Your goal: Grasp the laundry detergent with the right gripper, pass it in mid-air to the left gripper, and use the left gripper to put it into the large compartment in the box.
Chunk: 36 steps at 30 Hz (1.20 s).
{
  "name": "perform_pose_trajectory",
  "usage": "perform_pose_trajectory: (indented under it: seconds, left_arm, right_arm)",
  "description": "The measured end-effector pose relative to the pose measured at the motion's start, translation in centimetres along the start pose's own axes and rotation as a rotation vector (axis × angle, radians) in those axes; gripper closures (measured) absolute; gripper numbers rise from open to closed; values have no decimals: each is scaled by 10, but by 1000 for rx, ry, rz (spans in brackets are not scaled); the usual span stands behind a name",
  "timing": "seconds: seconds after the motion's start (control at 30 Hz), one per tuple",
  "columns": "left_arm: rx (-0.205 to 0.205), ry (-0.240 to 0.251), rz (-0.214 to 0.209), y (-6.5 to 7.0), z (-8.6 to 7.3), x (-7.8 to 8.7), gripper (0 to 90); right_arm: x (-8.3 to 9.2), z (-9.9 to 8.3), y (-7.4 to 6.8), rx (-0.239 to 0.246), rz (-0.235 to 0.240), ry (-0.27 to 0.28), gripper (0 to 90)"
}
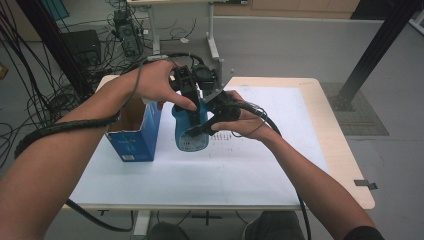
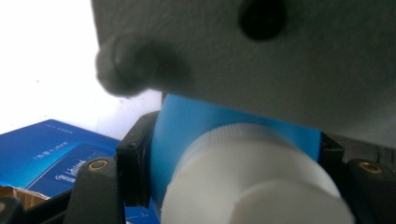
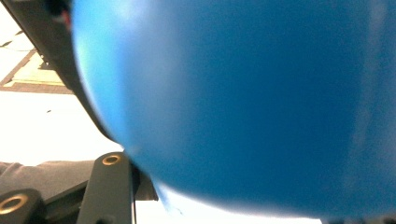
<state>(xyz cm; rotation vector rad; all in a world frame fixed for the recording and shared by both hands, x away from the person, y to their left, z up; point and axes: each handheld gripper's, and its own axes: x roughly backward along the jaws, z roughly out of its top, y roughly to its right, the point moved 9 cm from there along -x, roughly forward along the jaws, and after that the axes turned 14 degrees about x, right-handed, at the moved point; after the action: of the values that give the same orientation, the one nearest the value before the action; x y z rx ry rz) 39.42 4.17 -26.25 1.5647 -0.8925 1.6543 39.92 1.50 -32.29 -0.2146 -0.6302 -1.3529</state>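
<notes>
High view: both grippers clamp blue bottle (image 1: pixel 190 131) (label seemingly unreadable).

Blue plastic bottle (image 1: pixel 190 131) with white ribbed screw cap (image 2: pixel 254 179), cap on; I see it held upright-ish, slightly tilted, above white-covered bench, just beside open blue cardboard box (image 1: pixel 136 137).

My black left gripper (image 1: pixel 192 102) and black right gripper (image 1: pixel 200 131) meet on a bright blue bottle (image 1: pixel 190 131) with a white ribbed cap (image 2: pixel 252 179). Beside it, a blue carton (image 1: pixel 136 141) with white lettering and brown cardboard inside, on a white sheet (image 1: pixel 240 170) over a pale wood table (image 1: pixel 350 165).
</notes>
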Motion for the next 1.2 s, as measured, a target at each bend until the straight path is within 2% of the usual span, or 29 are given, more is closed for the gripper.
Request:
perform_pose_trajectory:
  seconds: [1.2]
  left_arm:
    - [5,-5,-8,-1,-3,-1,359]
  right_arm:
    - [-3,-1,-1,-10,9,7,422]
